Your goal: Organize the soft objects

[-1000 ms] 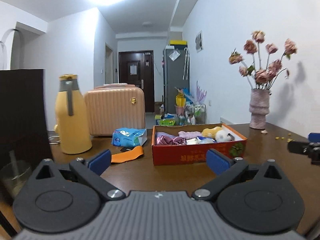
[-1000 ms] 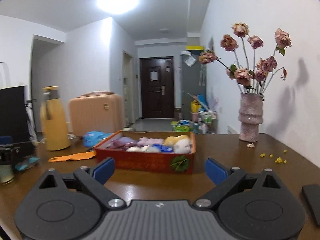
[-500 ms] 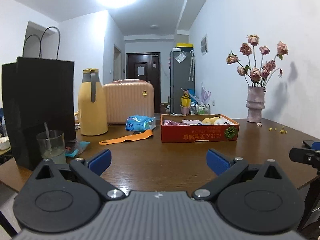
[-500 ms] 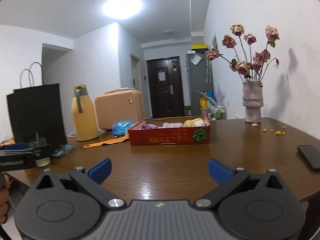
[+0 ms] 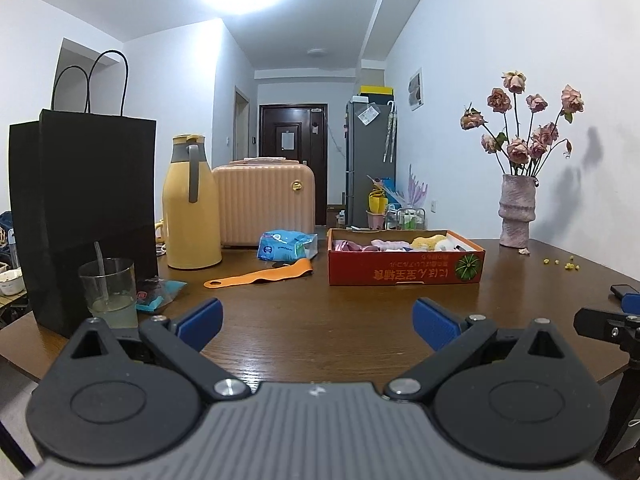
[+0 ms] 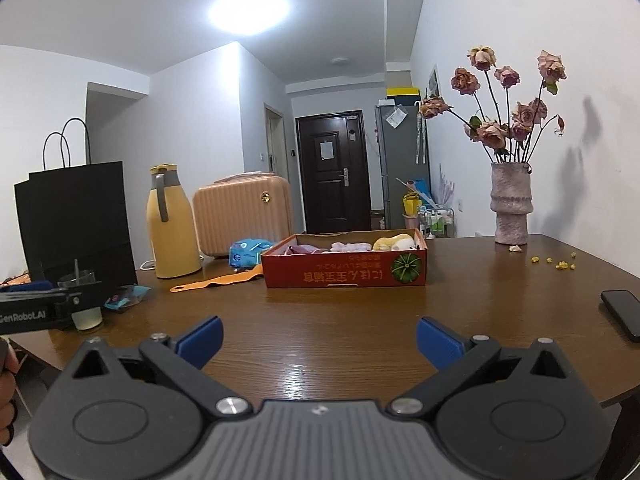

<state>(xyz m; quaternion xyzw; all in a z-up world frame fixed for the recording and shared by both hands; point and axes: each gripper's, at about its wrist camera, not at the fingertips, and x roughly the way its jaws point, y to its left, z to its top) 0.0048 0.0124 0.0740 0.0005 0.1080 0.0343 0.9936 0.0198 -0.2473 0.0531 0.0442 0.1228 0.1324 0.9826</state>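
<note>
A shallow red cardboard box (image 5: 404, 270) (image 6: 344, 270) stands mid-table on the brown wooden table (image 5: 320, 320). Several soft items lie inside it: pink and purple cloths (image 6: 308, 249) and a yellow-and-white plush (image 6: 394, 243). My left gripper (image 5: 318, 318) hovers open near the table's front edge, well short of the box, with nothing between its blue pads. My right gripper (image 6: 320, 338) is likewise open and empty, back from the box. An orange strap (image 5: 260, 276) lies left of the box.
A black paper bag (image 5: 80, 212), a glass with a straw (image 5: 108, 292), a yellow thermos (image 5: 190, 204), a pink suitcase (image 5: 264, 204) and a blue packet (image 5: 286, 246) stand at the left. A vase of dried roses (image 5: 516, 212) is far right; a phone (image 6: 622, 314) lies near the right edge.
Both grippers have drawn back from the box toward the table's front edge, so the box looks smaller and the bag and glass have come into view. Over the last half second nothing moved.
</note>
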